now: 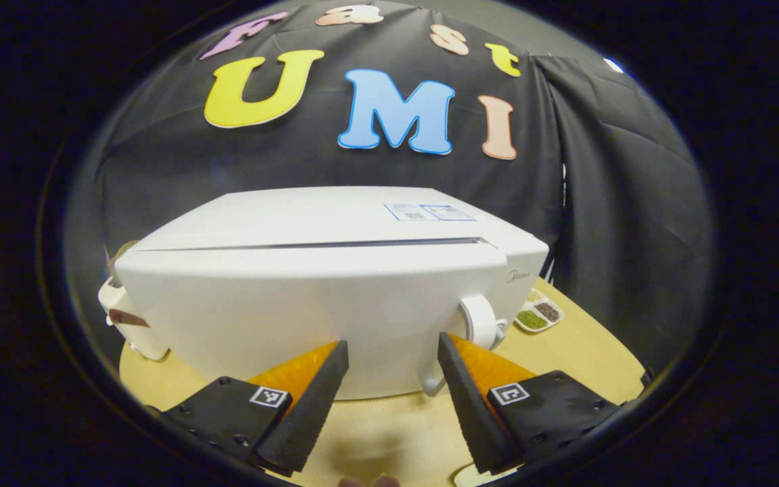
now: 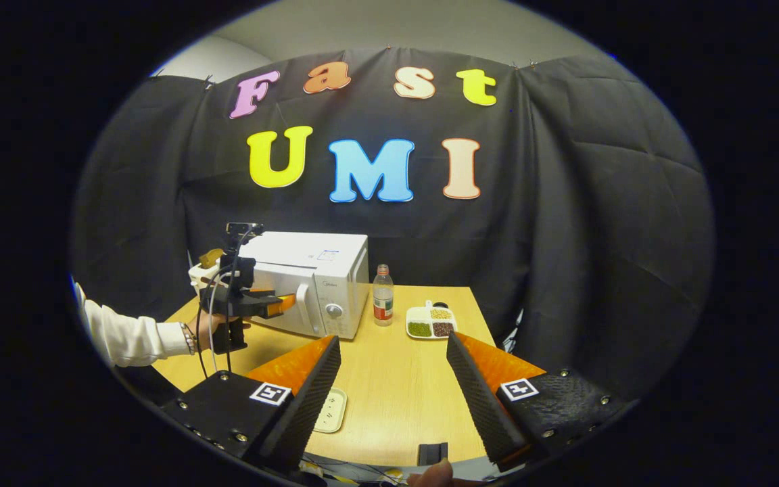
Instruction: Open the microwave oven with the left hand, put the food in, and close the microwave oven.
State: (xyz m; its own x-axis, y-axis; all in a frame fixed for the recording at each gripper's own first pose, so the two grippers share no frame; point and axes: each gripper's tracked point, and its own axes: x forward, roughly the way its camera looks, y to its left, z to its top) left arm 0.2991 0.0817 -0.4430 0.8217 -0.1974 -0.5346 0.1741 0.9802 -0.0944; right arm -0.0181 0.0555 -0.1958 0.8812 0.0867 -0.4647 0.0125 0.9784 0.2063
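Closely, left tool (image 1: 389,372) facing microwave (image 1: 335,297), door shut

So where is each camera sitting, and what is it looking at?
Left gripper view: rides the left hand-held gripper, close up to the closed microwave; its own open fingers show.
Right gripper view: rides the right hand-held gripper, farther back over the table; its open fingers show, plus a sleeve.
Both share the microwave and the sectioned food tray.

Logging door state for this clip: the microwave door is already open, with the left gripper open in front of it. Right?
Not quite. The microwave door is shut, as the left gripper view shows. The left gripper is indeed open in front of it.
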